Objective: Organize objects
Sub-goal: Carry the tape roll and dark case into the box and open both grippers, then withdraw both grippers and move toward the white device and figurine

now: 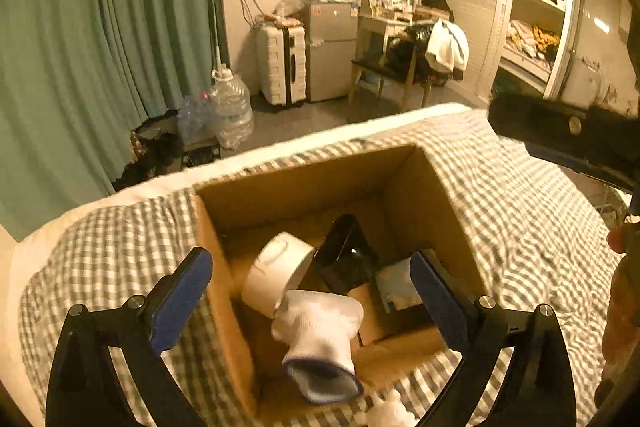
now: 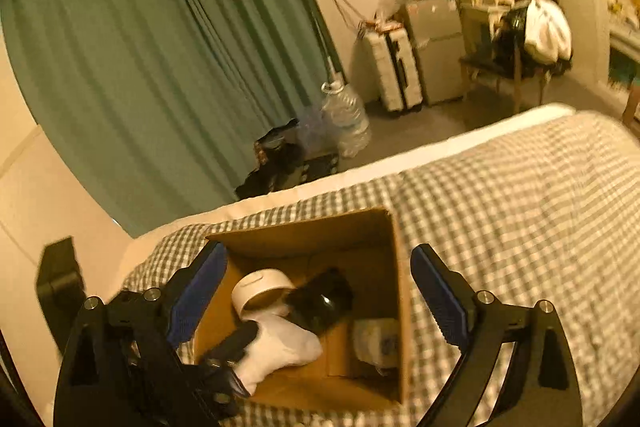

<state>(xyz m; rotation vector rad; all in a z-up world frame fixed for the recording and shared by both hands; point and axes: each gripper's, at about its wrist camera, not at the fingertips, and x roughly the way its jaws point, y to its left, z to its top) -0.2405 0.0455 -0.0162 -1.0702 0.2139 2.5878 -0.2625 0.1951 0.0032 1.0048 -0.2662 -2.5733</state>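
Note:
An open cardboard box (image 1: 432,195) sits on a checked bed; it also shows in the right wrist view (image 2: 402,287). Inside lie a white round container (image 1: 276,267), a black object (image 1: 346,251), a pale packet (image 1: 396,285) and a white sock (image 1: 320,331). The sock hangs over the box's near side, free between the jaws of my open left gripper (image 1: 310,291). My right gripper (image 2: 320,291) is open and empty above the box. In the right wrist view the sock (image 2: 280,347) lies in the box beside the left gripper's finger (image 2: 236,343).
The checked blanket (image 1: 520,195) covers the bed around the box. A small white figure (image 1: 386,413) lies on the blanket by the box's near edge. Beyond the bed are green curtains (image 1: 100,47), water bottles (image 1: 230,107), a suitcase (image 1: 280,65), a small fridge and a cluttered chair.

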